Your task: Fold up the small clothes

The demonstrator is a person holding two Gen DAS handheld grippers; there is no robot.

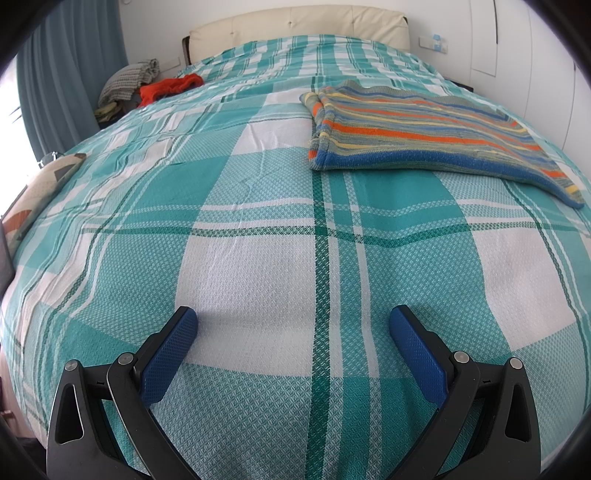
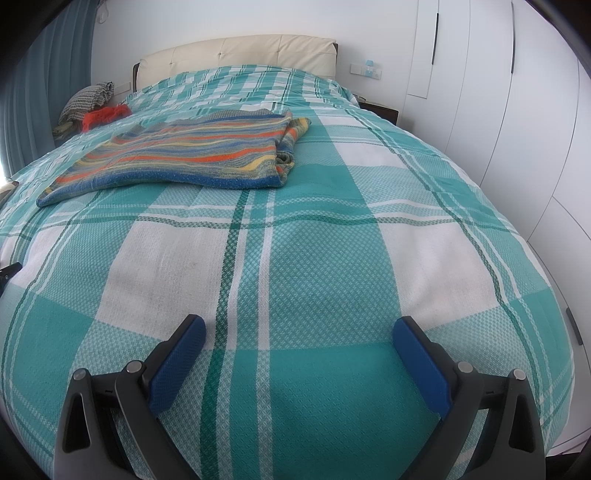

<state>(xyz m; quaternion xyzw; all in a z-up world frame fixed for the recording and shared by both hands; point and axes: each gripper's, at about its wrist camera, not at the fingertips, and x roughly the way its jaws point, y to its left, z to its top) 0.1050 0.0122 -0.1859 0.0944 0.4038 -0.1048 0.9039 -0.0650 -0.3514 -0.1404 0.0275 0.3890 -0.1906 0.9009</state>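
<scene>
- Grippers idle above a teal-and-white plaid bedspread [image 1: 258, 280]: the left gripper [image 1: 293, 325] and the right gripper [image 2: 299, 332] both have their blue-padded fingers spread wide, with nothing between them

- Striped knit garment [image 1: 417, 136], the piece to be folded, lies flat near the middle of the bed, well ahead of both grippers; in the right wrist view it sits up and to the left [image 2: 184, 155], one side already doubled over into a bunched edge

- Loose weave on that garment looks soft and stretchy, so a pinch that catches only the top layer at the folded side would likely peel the layers apart rather than carry them together

- Bedspread itself is a likely snag: a low, deep grab at the garment's blue hem could take the cover with it and drag wrinkles under the fold

- Uneven lifts from the two grippers would probably skew the stripes and leave a crooked fold

- Red garment [image 1: 170, 86] and a checked grey one [image 1: 127, 79] are heaped at the far left bedside near the cream headboard [image 1: 295, 26], well apart from the striped piece and unlikely to interfere
</scene>
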